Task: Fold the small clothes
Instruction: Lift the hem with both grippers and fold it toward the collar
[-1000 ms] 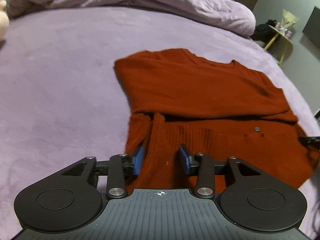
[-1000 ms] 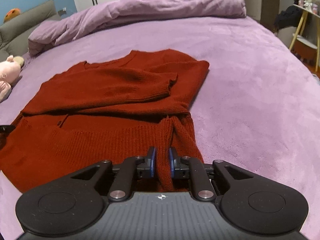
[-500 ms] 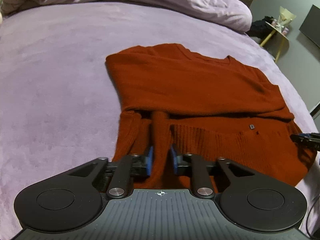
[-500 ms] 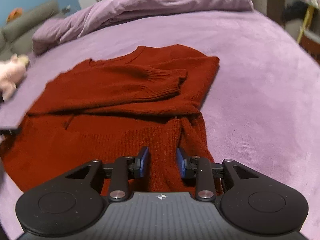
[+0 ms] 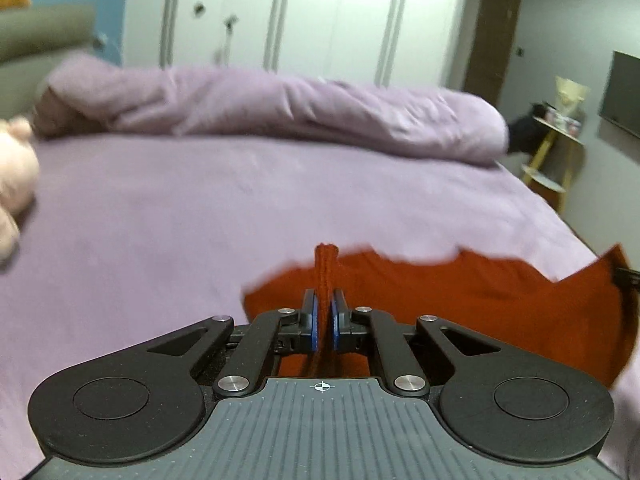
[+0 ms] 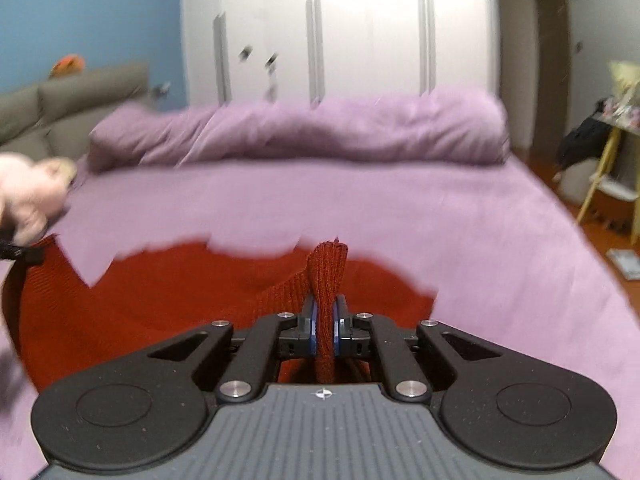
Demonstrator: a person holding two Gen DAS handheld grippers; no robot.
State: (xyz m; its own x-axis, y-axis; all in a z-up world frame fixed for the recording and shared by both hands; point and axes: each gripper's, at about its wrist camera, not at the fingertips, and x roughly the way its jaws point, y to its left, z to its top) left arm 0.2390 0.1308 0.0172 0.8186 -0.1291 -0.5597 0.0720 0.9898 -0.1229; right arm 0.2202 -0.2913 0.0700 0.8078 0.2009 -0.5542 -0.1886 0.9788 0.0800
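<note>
left gripper (image 5: 324,312) clamped on sweater (image 5: 460,292) hem fold, jaws just closed | right gripper (image 6: 324,314) pinching the other hem corner, jaws just closed | sweater hangs between both, 12 o'clock over the bed (image 5: 200,208) | risk: shallow ribbed pinch slips, uneven lift skews fold

One rust-red knitted sweater (image 5: 500,300) lies on one bed (image 5: 240,200); one rolled lilac duvet (image 5: 280,108), one pink plush toy (image 5: 12,168), one white wardrobe (image 5: 280,20), one yellow-legged side table (image 5: 556,152), one wall-mounted screen (image 5: 624,92), two grippers: left (image 5: 324,316), right (image 6: 325,316)
</note>
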